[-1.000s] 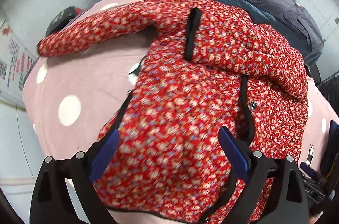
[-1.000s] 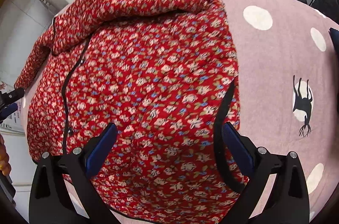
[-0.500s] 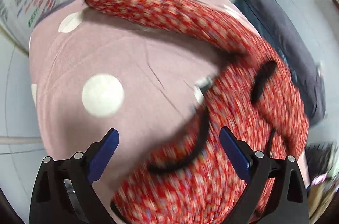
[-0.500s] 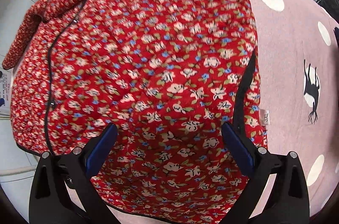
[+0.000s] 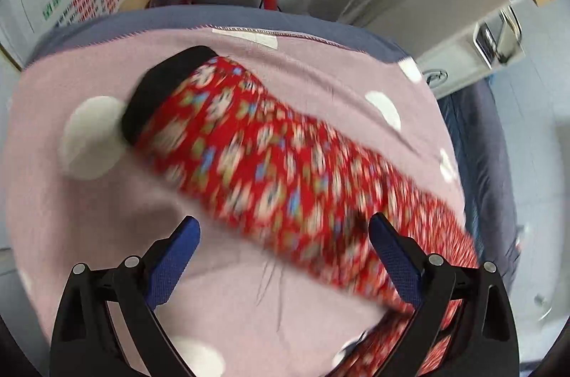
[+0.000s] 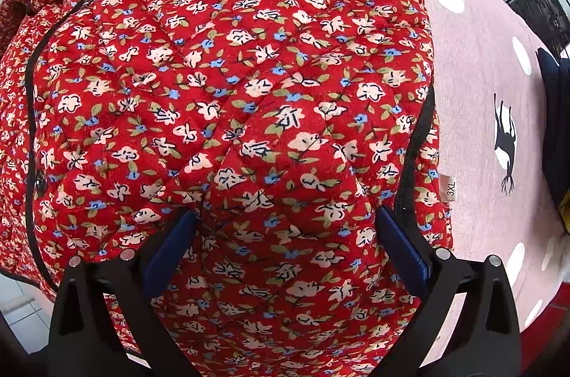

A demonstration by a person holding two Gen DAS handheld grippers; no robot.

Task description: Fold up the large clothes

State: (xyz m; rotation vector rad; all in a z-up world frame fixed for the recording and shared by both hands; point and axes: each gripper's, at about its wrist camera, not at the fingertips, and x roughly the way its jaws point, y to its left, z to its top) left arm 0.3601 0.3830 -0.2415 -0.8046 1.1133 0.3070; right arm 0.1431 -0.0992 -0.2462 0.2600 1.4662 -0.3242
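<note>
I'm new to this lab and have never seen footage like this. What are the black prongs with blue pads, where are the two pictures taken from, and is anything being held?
The prongs are two-finger grippers a person holds, one per hand, each with a fisheye camera looking along its fingers. The left view shows the open left gripper over a red floral sleeve, blurred by motion, on a pink polka-dot blanket. The right view shows the open right gripper above the quilted red floral jacket, whose size tag reads 3XL. Neither gripper holds anything.
</note>
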